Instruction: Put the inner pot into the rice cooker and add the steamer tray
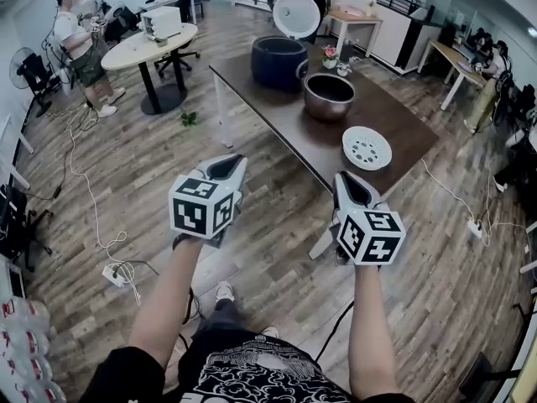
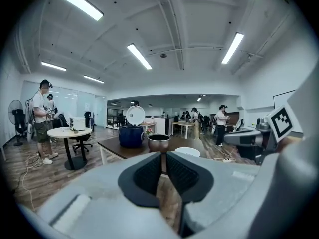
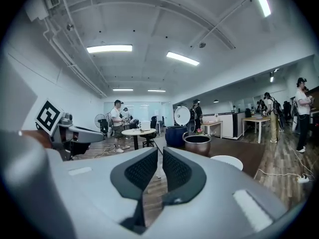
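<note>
We see a round metal inner pot (image 1: 328, 96) with a dull brushed sheen, a dark blue rice cooker (image 1: 278, 61) in glossy plastic, and a white perforated steamer tray (image 1: 367, 148) of smooth plastic. The dark-brown wooden table (image 1: 277, 114) looks matt, and the floor (image 1: 126, 183) is grained wood plank.

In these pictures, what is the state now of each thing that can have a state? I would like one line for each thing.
Dark blue round rice cooker: white lid raised, open.
Round metal inner pot: upright on the brown table, outside the cooker, empty.
White perforated steamer tray: on the table, apart from the pot.
Left gripper: shut, empty.
Right gripper: shut, empty.
</note>
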Demonstrator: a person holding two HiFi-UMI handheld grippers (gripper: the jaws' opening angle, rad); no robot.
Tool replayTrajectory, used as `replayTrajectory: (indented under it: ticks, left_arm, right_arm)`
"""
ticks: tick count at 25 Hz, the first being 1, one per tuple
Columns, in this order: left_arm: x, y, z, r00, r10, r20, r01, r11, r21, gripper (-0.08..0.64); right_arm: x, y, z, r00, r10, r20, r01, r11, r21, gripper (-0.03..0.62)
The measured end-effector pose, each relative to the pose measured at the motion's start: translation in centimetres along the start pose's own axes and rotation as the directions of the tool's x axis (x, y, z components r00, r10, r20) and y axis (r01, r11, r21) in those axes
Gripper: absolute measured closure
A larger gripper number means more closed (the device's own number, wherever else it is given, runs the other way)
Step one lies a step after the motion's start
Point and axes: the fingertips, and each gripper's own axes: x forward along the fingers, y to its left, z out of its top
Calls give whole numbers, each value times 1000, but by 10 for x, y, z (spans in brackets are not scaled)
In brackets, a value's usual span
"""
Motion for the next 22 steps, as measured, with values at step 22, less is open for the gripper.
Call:
replayTrajectory:
  ticks: [22]
  left_arm:
    - [111, 130, 13, 975, -214, -53, 213, 977, -34, 334]
  right_arm:
    - [128, 18, 6, 981, -176, -79, 181, 982, 52, 421]
